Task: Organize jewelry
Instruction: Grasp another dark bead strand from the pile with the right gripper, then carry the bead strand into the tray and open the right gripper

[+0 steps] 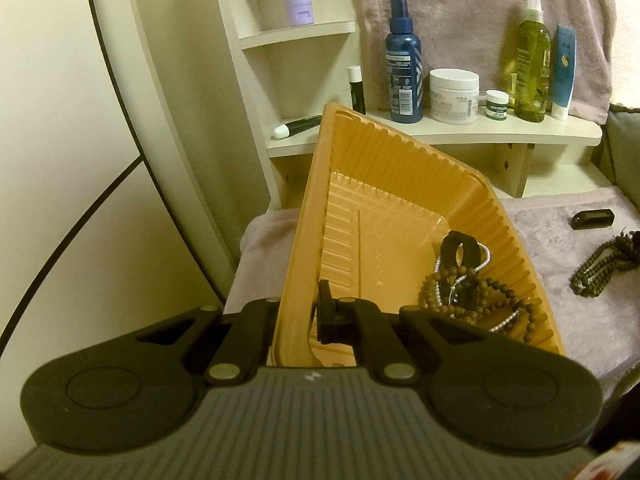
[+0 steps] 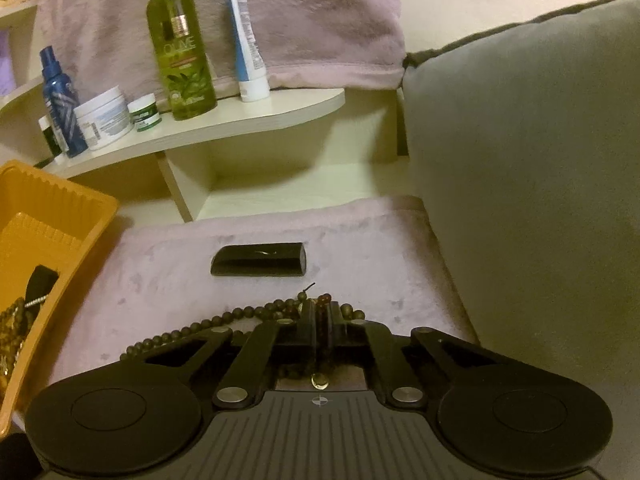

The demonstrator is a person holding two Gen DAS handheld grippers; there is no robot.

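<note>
My left gripper (image 1: 298,312) is shut on the near wall of an orange ribbed plastic tray (image 1: 384,168) and holds it tilted. Inside the tray lie a brown bead strand (image 1: 480,304), a white pearl strand (image 1: 486,258) and a black ring-shaped piece (image 1: 460,246). My right gripper (image 2: 318,320) is shut on a dark brown bead necklace (image 2: 200,326) that trails left over the pink cloth (image 2: 160,264). The same necklace shows at the right edge of the left wrist view (image 1: 600,268). The tray's corner shows in the right wrist view (image 2: 48,216).
A small black case (image 2: 259,259) lies on the cloth beyond the necklace; it also shows in the left wrist view (image 1: 592,218). A wooden shelf (image 2: 240,120) behind holds bottles, jars and tubes. A grey cushion (image 2: 520,160) stands at the right.
</note>
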